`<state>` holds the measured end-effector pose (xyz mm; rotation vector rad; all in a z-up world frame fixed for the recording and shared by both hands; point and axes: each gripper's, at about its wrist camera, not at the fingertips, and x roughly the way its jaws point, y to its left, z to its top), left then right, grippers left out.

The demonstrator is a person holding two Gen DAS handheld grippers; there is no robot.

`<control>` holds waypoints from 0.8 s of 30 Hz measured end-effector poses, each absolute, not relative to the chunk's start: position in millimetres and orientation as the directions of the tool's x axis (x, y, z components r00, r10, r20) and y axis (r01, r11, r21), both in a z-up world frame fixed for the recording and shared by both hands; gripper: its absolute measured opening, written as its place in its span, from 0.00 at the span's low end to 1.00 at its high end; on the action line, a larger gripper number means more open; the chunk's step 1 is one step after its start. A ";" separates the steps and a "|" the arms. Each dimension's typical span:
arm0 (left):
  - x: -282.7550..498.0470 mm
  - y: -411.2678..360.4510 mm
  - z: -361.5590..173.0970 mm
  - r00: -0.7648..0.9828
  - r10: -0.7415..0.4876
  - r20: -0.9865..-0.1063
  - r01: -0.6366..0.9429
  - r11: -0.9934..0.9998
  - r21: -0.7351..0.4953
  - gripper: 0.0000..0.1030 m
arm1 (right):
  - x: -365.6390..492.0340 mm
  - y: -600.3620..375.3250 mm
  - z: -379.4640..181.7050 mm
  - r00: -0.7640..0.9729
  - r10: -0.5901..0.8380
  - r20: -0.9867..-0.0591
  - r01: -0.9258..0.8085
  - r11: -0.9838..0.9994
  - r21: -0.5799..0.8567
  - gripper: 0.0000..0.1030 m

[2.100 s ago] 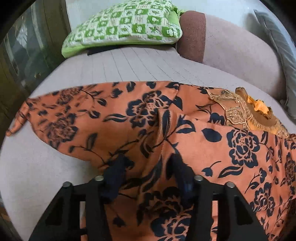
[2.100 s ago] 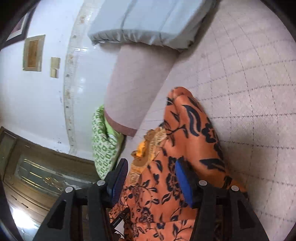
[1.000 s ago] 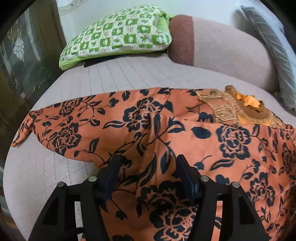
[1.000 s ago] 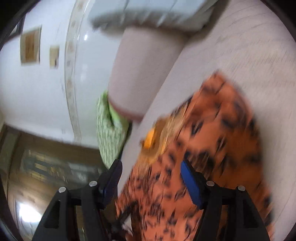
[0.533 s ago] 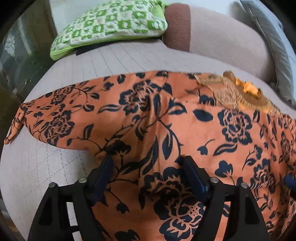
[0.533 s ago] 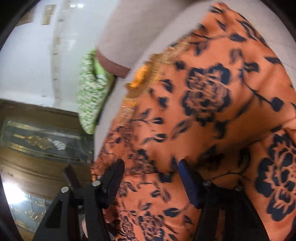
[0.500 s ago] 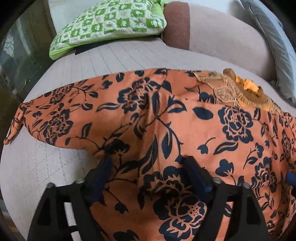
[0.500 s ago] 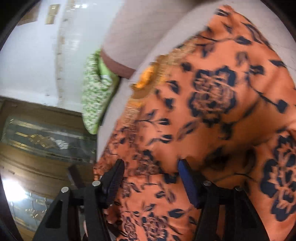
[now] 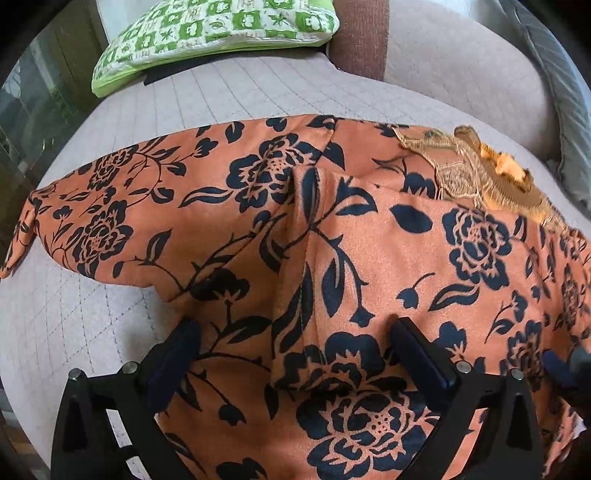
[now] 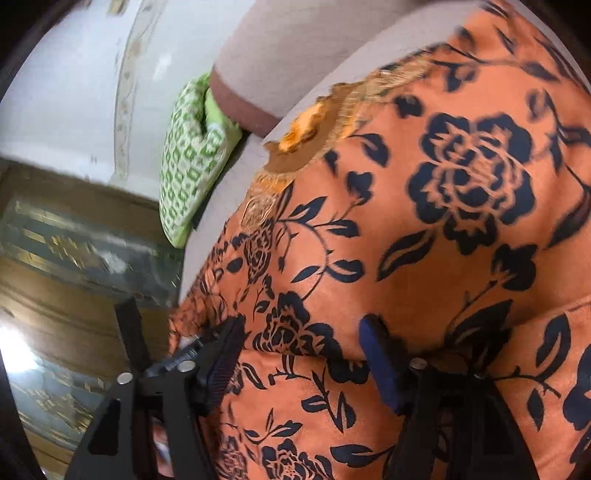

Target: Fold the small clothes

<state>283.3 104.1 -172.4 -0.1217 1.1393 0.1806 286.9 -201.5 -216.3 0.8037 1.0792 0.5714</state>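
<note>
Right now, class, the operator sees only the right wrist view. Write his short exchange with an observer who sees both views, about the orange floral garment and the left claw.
Operator: Where does the sleeve end?
Observer: The orange floral garment has its sleeve spread out on the quilted seat, on the green pillow's side.
Operator: And the left claw?
Observer: The left claw is open, its fingers astride a raised ridge in the fabric.
</note>
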 end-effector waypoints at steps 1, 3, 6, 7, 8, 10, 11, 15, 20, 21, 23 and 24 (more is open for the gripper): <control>282.6 109.8 -168.3 0.417 0.066 -0.907 -0.214 0.976 -0.027 1.00 | 286.3 -199.6 -212.0 0.372 0.739 -0.561 -0.044 0.618 0.785 0.72; 281.0 123.2 -156.7 0.447 0.065 -0.892 -0.254 0.966 -0.057 1.00 | 286.1 -190.7 -200.6 0.379 0.684 -0.624 -0.071 0.694 0.717 0.72; 274.9 136.3 -139.4 0.496 0.176 -0.850 -0.325 0.946 0.006 1.00 | 277.1 -180.4 -176.1 0.473 0.537 -0.699 -0.149 0.830 0.537 0.72; 273.8 138.6 -135.9 0.509 0.202 -0.837 -0.331 0.943 0.026 1.00 | 274.7 -178.7 -169.7 0.510 0.492 -0.706 -0.161 0.860 0.483 0.72; 275.5 139.6 -136.0 0.504 0.214 -0.837 -0.327 0.944 0.044 1.00 | 273.8 -178.1 -166.4 0.537 0.458 -0.709 -0.161 0.880 0.446 0.72; 281.5 140.2 -145.5 0.457 0.234 -0.858 -0.313 0.945 0.091 1.00 | 273.5 -184.1 -167.0 0.559 0.380 -0.737 -0.129 0.918 0.376 0.72; 285.9 142.1 -156.1 0.415 0.232 -0.880 -0.308 0.946 0.104 1.00 | 277.1 -185.2 -173.9 0.542 0.343 -0.767 -0.105 0.933 0.343 0.72; 285.7 158.2 -166.4 0.377 0.121 -0.918 -0.343 0.939 -0.017 1.00 | 282.9 -179.7 -193.1 0.506 0.281 -0.815 -0.109 0.959 0.263 0.72; 277.5 201.2 -137.1 0.456 0.103 -0.884 -0.416 0.903 -0.110 1.00 | 273.6 -191.4 -177.6 0.566 0.345 -0.749 -0.067 0.924 0.376 0.72; 273.2 213.8 -128.8 0.479 0.104 -0.872 -0.443 0.886 -0.138 1.00 | 271.1 -190.2 -172.2 0.587 0.363 -0.724 -0.071 0.914 0.400 0.72; 264.3 241.1 -116.3 0.508 0.138 -0.850 -0.504 0.848 -0.163 1.00 | 265.6 -186.2 -161.1 0.630 0.381 -0.677 -0.097 0.903 0.419 0.72; 257.3 258.6 -110.9 0.516 0.171 -0.839 -0.540 0.826 -0.164 1.00 | 262.0 -184.1 -156.7 0.649 0.386 -0.656 -0.116 0.902 0.416 0.72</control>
